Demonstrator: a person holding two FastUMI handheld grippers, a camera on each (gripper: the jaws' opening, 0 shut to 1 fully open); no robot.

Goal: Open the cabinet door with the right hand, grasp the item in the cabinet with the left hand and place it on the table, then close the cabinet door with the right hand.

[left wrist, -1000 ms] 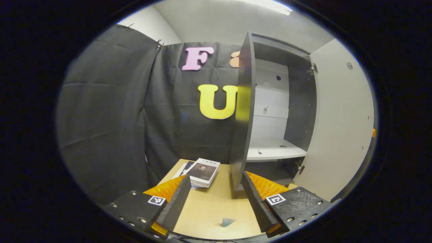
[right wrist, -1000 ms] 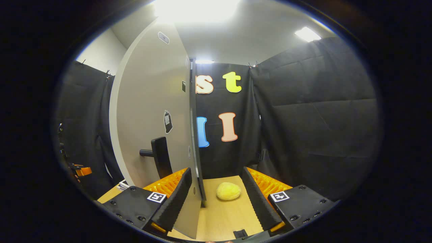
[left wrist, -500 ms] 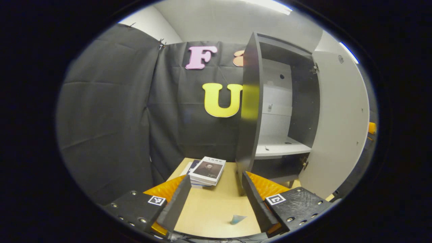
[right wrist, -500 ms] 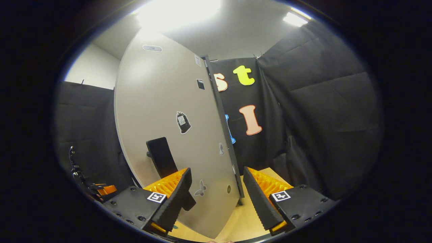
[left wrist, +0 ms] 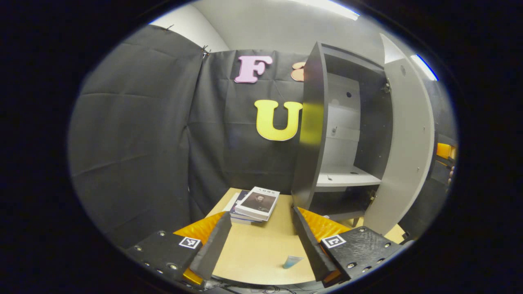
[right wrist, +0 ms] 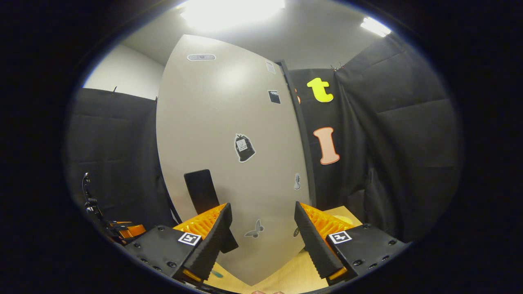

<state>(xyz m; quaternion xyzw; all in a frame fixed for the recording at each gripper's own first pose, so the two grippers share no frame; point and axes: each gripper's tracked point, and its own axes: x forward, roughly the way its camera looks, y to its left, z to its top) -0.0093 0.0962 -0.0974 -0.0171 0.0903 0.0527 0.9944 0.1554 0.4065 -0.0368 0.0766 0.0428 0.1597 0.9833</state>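
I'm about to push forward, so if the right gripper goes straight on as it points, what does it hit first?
Most likely the outer face of the cabinet door, dead ahead of the open right gripper; depth is unclear.

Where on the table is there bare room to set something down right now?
The widest bare patch of table lies between the left gripper and the stack of books, left of the small blue piece. The far left corner is crowded by the books; the right side by the cabinet and its open door.
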